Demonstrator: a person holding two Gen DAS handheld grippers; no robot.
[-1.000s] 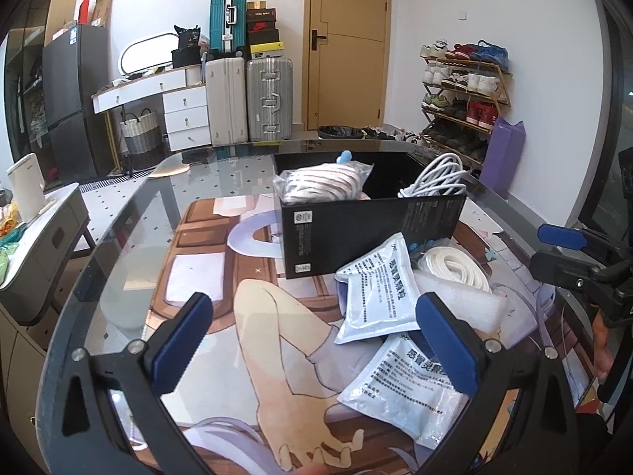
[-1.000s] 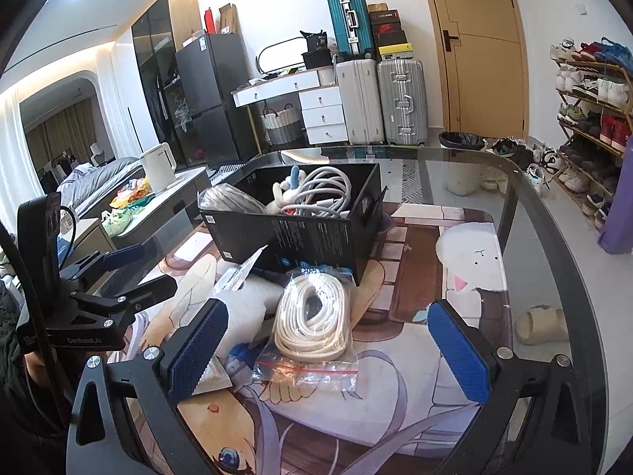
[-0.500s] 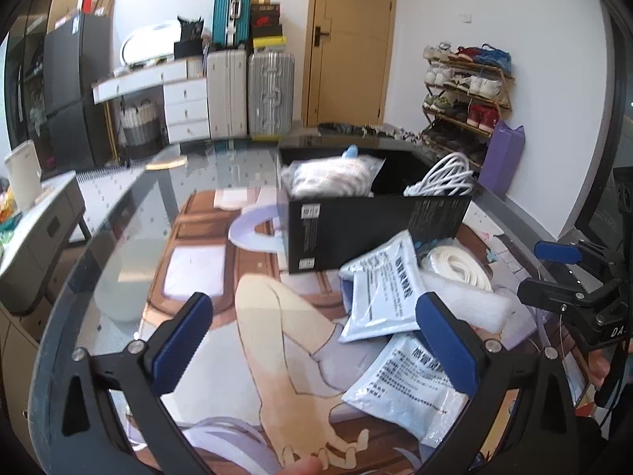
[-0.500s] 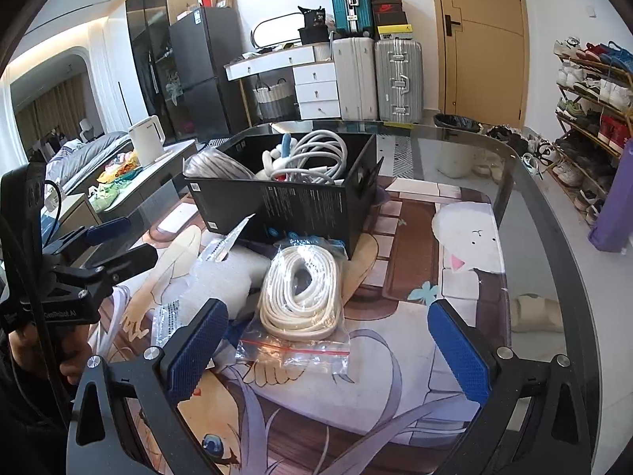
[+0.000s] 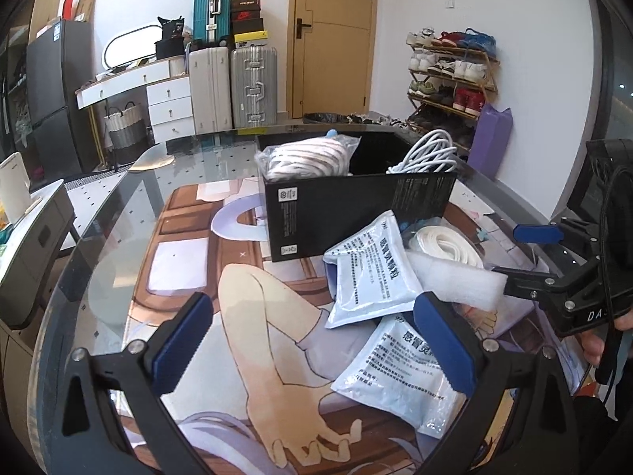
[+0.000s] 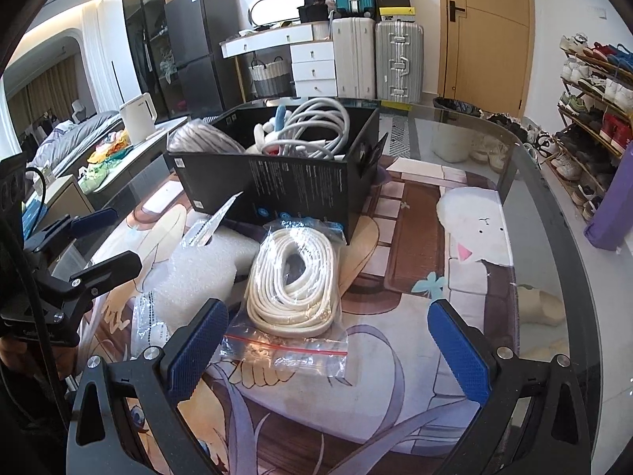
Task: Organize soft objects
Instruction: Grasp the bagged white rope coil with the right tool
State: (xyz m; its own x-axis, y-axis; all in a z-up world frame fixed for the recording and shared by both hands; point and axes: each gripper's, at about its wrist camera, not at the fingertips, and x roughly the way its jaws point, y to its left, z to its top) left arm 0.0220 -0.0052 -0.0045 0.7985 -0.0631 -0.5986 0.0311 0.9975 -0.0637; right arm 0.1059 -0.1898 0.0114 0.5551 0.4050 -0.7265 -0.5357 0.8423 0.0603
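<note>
On glass table, black box holding cables, both grippers spread apart.

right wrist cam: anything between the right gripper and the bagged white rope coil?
Only the coil's own bag. In the right wrist view the right gripper is open, and the zip-bag's flat red-striped end lies before the rope coil.

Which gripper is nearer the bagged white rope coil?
Right. The right gripper hangs open just in front of the bagged white rope coil; the left gripper, also open, sits farther off, with the printed pouches between.
</note>
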